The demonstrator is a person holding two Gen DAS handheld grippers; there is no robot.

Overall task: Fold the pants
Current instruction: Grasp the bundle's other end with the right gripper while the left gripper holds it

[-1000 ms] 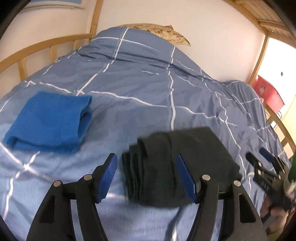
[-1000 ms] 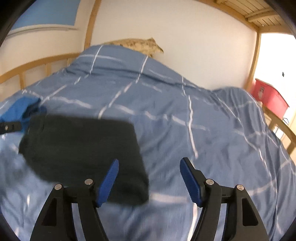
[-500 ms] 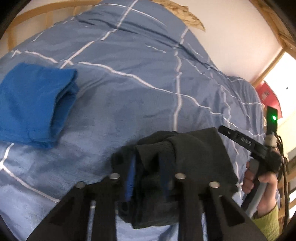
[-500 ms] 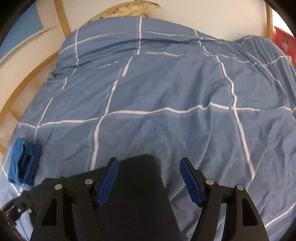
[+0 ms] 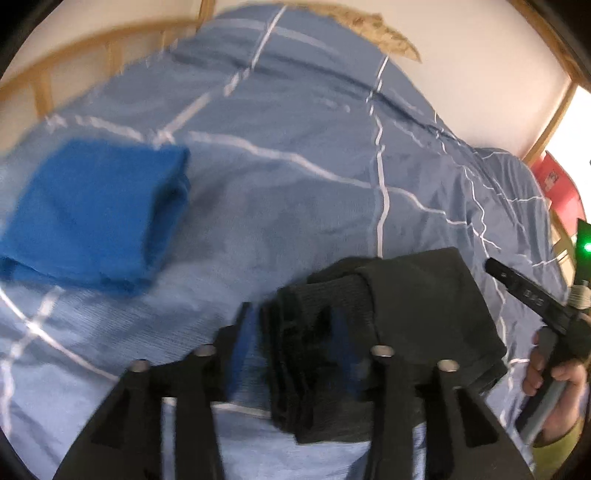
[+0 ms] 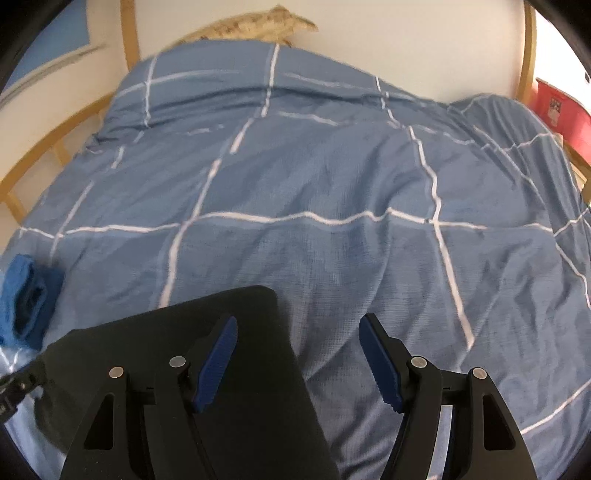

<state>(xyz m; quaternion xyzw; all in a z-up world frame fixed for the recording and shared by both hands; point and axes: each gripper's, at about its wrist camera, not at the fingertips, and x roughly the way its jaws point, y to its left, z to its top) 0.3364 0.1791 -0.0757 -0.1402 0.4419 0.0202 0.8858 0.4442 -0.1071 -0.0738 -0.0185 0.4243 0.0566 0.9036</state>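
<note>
The folded dark pants [image 5: 417, 310] lie on the blue checked duvet [image 5: 295, 192]. My left gripper [image 5: 295, 339] straddles their layered left edge; its jaws stand partly open around the folds, with blur over the pads. In the right wrist view the pants [image 6: 192, 332] lie at lower left under my right gripper [image 6: 299, 354], which is open and empty, its left pad [image 6: 216, 354] over the cloth. The right gripper also shows at the right edge of the left wrist view [image 5: 532, 295], held by a hand.
A folded bright blue garment [image 5: 92, 214] lies left of the pants, also in the right wrist view [image 6: 26, 295]. Wooden bed rails [image 5: 92, 48] run along the left. A patterned pillow [image 6: 255, 26] sits at the head. A red bin [image 6: 561, 110] stands at right.
My left gripper closed onto the pants' layered edge half a second ago and has since opened partly. The right gripper moved up over the pants' right part and stayed open.
</note>
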